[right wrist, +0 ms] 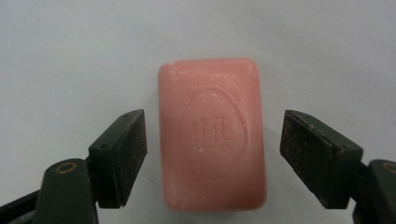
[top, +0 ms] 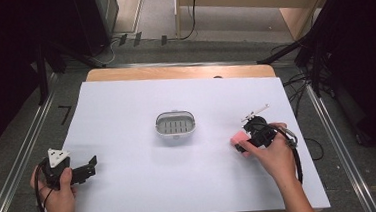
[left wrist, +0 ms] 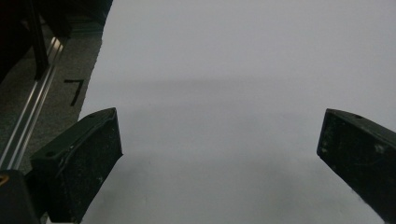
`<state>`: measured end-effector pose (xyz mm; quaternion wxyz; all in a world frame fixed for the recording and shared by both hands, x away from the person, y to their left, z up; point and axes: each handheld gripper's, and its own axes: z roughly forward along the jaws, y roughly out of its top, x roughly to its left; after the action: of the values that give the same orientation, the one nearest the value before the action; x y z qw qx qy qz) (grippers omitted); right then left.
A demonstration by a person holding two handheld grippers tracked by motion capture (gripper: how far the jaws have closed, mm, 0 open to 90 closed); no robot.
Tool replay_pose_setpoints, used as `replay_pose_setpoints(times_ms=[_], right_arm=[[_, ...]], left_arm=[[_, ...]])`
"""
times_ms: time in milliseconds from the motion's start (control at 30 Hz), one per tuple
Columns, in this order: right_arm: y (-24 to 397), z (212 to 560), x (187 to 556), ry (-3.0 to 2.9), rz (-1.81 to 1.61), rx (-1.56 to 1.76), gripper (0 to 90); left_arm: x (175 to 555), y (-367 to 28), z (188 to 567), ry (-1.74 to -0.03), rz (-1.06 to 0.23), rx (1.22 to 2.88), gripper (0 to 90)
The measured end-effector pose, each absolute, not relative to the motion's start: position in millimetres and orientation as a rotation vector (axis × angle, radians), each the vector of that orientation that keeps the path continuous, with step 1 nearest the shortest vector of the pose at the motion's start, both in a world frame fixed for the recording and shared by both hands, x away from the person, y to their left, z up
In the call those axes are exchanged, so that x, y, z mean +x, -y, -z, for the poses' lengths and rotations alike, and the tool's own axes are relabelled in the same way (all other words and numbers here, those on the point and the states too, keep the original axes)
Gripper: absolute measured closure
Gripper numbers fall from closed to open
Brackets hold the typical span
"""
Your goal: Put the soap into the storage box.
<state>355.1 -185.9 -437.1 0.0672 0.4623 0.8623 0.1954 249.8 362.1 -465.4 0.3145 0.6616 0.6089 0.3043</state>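
Right hand-held gripper [right wrist: 212, 154] straddling, jaws apart and not yet touching, the pink soap bar [right wrist: 212, 135] at the worktop's [top: 126, 105] four o'clock; uneven closing could skid it sideways.

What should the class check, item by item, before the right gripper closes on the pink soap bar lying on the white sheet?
1. Pink rectangular soap bar lies between the right gripper jaws: ok.
2. Both jaws clear of the soap, a gap each side: ok.
3. Soap roughly centred between the jaws; slightly nearer the one at the left of the right gripper view: ok.
4. Soap flat on the white sheet, stamped face up: ok.
5. Grey oval slotted soap dish empty, apart from the soap: ok.
6. Left gripper open, holding nothing, far from the soap: ok.
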Motion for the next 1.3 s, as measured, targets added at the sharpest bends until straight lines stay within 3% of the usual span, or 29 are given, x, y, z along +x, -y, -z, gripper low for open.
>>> replay_pose_setpoints(times_ms=[367,533,1300], right_arm=[[181.7,446.8,360.2,-2.616,-0.520,1.427,28.5],[181.5,449.2,361.6,-2.642,-0.536,1.415,37.9],[161.5,427.7,367.5,-2.726,-0.586,1.200,38.6]], left_arm=[[249.9,-362.2,465.4,-1.605,-0.801,1.744,0.1],[249.9,-362.1,465.4,-1.605,-0.802,1.744,0.1],[249.9,-362.3,465.4,-1.605,-0.800,1.744,0.1]])
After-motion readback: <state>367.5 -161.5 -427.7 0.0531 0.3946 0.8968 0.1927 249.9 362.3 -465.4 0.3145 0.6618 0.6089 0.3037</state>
